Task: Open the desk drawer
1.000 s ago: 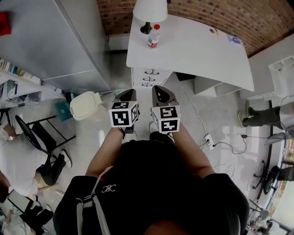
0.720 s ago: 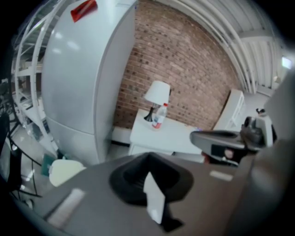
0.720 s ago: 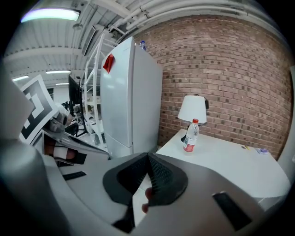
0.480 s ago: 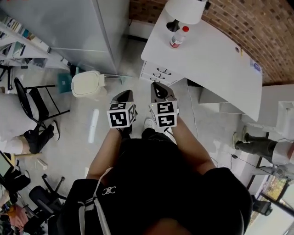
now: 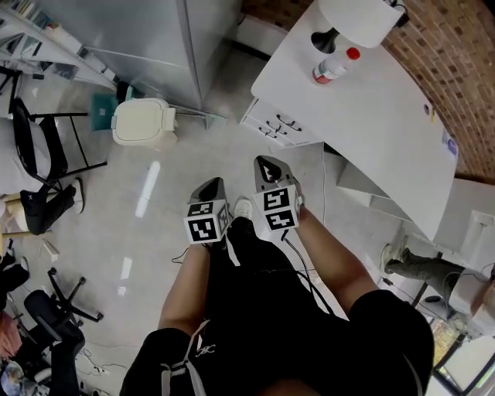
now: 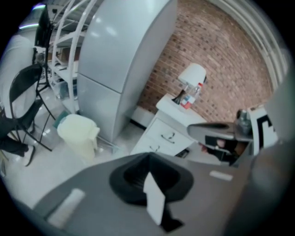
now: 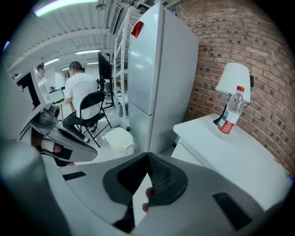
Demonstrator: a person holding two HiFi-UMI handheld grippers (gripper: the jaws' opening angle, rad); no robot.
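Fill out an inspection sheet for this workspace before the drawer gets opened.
Surface: white desk, with a lamp and a bottle at one end.
Job's things: desk drawers all shut; neither gripper touches them.
Clutter: cream lidded bin on the floor, left of the drawers.
Grippers: left gripper jaws together, empty; right gripper jaws together, empty; both held in front of the person, short of the desk.
Cables: dark cable trailing over the person's leg.
Surroundings: grey cabinet, brick wall, black chair, another person's leg beyond the desk.
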